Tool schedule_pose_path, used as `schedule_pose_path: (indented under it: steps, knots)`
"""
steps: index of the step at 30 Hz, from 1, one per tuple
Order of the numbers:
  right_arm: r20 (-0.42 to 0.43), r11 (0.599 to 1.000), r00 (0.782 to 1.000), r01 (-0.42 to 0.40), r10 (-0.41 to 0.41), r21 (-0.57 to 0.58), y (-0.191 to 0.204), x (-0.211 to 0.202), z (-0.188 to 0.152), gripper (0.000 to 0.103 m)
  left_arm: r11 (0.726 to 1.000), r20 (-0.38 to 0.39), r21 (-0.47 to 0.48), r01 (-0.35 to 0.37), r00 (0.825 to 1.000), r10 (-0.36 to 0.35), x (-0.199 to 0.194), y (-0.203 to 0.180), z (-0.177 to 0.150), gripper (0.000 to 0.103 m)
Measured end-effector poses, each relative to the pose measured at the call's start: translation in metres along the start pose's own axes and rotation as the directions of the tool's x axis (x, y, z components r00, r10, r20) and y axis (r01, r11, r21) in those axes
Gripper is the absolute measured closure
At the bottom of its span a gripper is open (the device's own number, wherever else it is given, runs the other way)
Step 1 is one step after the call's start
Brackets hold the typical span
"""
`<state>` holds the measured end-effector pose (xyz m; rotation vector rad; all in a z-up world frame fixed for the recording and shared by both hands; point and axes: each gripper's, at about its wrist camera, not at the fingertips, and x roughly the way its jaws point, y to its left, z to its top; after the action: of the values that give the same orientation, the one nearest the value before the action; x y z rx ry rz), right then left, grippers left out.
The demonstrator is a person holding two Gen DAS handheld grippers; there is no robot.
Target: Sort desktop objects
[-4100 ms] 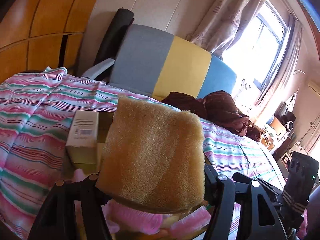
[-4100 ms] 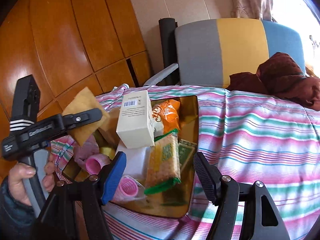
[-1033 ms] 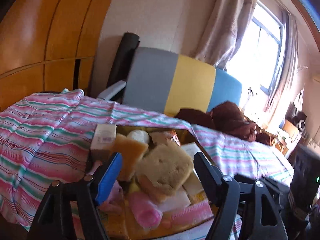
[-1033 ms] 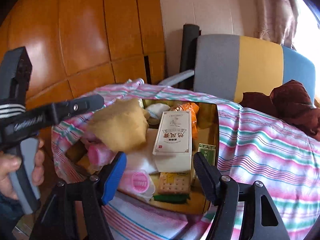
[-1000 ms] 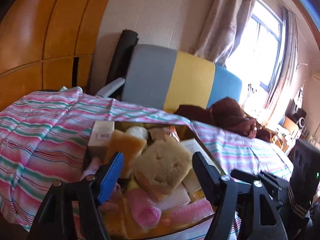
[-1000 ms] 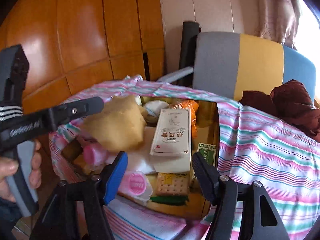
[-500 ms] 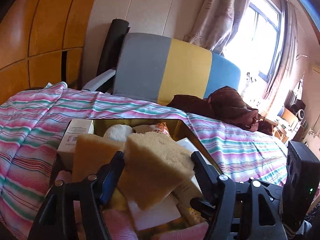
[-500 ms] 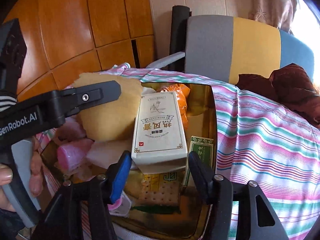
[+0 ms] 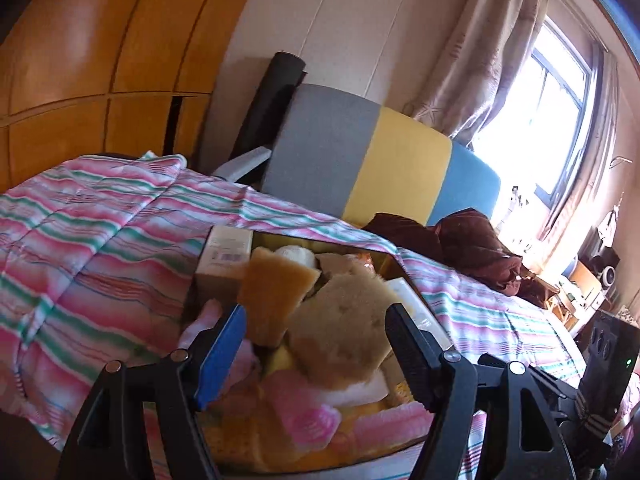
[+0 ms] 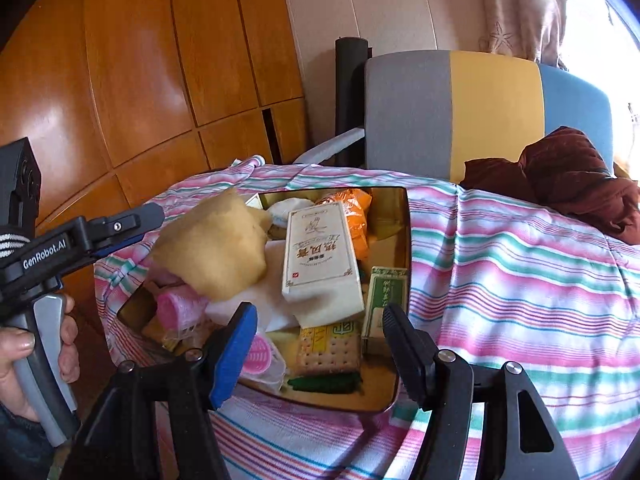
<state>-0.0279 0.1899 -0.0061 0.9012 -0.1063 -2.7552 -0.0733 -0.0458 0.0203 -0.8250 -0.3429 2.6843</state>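
Two grippers are in view, and we take each in turn. We find the left gripper (image 9: pixel 316 334) spread wide, its jaws standing either side of a tan sponge (image 9: pixel 340 328) without pressing it; whether the inner faces touch the sponge we cannot tell. The right gripper (image 10: pixel 316 334) is likewise spread and holds nothing, hovering over the near edge of the gold tray (image 10: pixel 404 240).

In our judgement the coming move turns on the sponge: it lies directly ahead of the left gripper, between its fingers, on top of the pile at the tray's left side, so the left hand (image 10: pixel 24 356) is much the nearer. Its broad face is turned towards the left camera; a long axis is not evident from its rounded outline.

We record the sponge as coarse, porous and soft-looking, likely to compress under a pinch. Beside it sits a flatter orange-yellow sponge (image 9: pixel 276 292). Farther out we note a rigid white carton with printed characters (image 10: pixel 320 256), pink ribbed rollers (image 10: pixel 180 308), a packet of crackers (image 10: pixel 328 348) and a small green box (image 10: pixel 384 296), all inside the shiny tray. The tray rests on a striped quilted cover (image 10: pixel 520 280).
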Motion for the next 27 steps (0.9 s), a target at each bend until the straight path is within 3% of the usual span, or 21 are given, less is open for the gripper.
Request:
schedule_pose_path:
  steps: [9,20,25,27]
  knots:
    - [0.002,0.998,0.998,0.058,-0.058,-0.032,0.021,-0.010,-0.004,0.032,0.990,-0.037,0.024,-0.136,0.990,0.137,-0.027,0.005,-0.028,0.028]
    - [0.035,0.989,0.989,0.145,-0.144,-0.035,0.042,-0.034,-0.009,0.004,0.960,-0.037,0.063,-0.272,0.961,0.275,-0.062,-0.012,-0.043,0.027]
    - [0.060,0.982,0.981,0.189,-0.187,-0.030,0.048,-0.043,-0.010,0.000,0.956,-0.001,0.090,-0.281,0.959,0.282,-0.076,-0.029,-0.042,0.027]
    - [0.062,0.979,0.978,0.203,-0.201,-0.034,0.050,-0.044,-0.011,0.000,0.945,0.011,0.113,-0.307,0.951,0.308,-0.079,-0.036,-0.042,0.027]
